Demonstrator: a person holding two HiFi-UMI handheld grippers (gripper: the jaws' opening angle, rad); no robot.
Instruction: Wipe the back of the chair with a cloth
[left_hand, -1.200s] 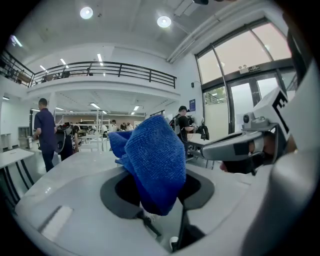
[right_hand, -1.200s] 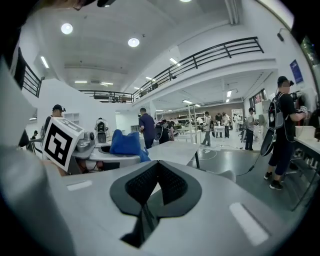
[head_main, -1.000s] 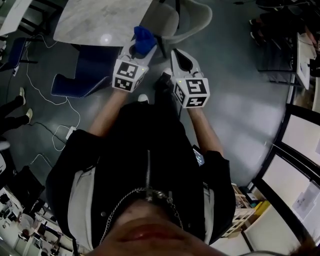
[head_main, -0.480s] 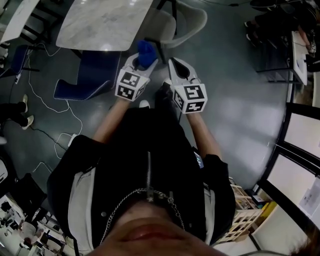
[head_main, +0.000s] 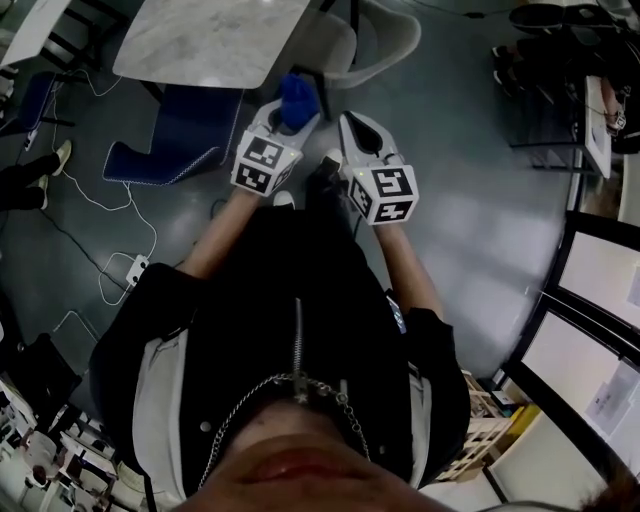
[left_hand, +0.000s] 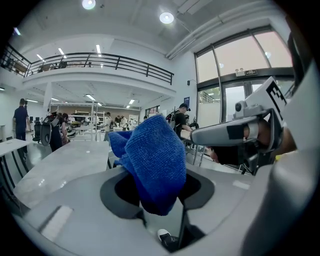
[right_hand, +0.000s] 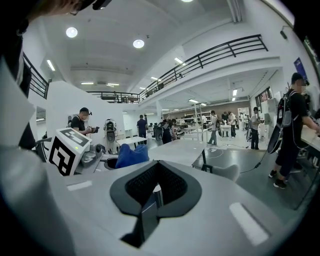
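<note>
A blue cloth (head_main: 296, 98) sticks up from my left gripper (head_main: 288, 112), which is shut on it; the cloth (left_hand: 155, 160) fills the middle of the left gripper view. Just to its right, my right gripper (head_main: 352, 126) is held level with it, shut with nothing between its jaws. Both point at a pale grey chair (head_main: 365, 45) tucked under a marble table (head_main: 205, 40), a short way ahead of the jaw tips and apart from them. The right gripper view shows the cloth (right_hand: 131, 155) to the left and the chair's pale back (right_hand: 227, 172) low on the right.
A blue chair (head_main: 165, 150) stands left of my left gripper beside the table. White cables (head_main: 100, 230) and a power strip (head_main: 135, 265) lie on the grey floor at left. Glass partitions (head_main: 590, 300) line the right side. Several people stand in the hall (right_hand: 295, 125).
Both grippers have stayed side by side, with the cloth still held. The head view has drifted a little, and a person's shoes at the far left have moved up.
</note>
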